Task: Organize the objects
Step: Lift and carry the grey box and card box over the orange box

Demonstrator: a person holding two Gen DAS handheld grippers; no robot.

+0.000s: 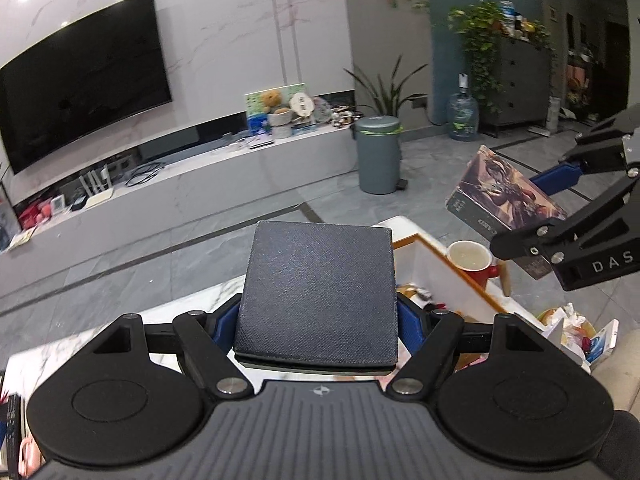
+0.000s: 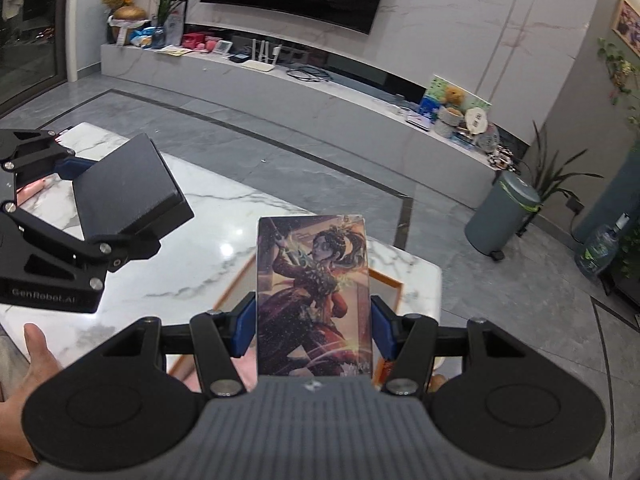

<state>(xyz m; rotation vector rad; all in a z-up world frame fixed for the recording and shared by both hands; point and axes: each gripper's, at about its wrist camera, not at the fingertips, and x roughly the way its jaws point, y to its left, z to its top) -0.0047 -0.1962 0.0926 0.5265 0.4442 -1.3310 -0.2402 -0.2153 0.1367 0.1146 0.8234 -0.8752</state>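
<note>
The left gripper (image 1: 318,316) is clamped on a flat dark textured box (image 1: 318,296), its blue pads (image 1: 226,320) pressing the two side edges, held in the air above the marble table (image 2: 192,216). The box looks stiff, light and grippy; the side edges suit the hold. The right gripper (image 2: 314,320) is clamped the same way on an illustrated box (image 2: 314,300), glossy and probably slippery, so a firm squeeze on its long sides seems wise. Beyond, on the table, an orange-rimmed white bin (image 1: 436,276) holds assorted small items, too blurred to name. Just beside it stands a red mug (image 1: 474,262) with a pale inside.
</note>
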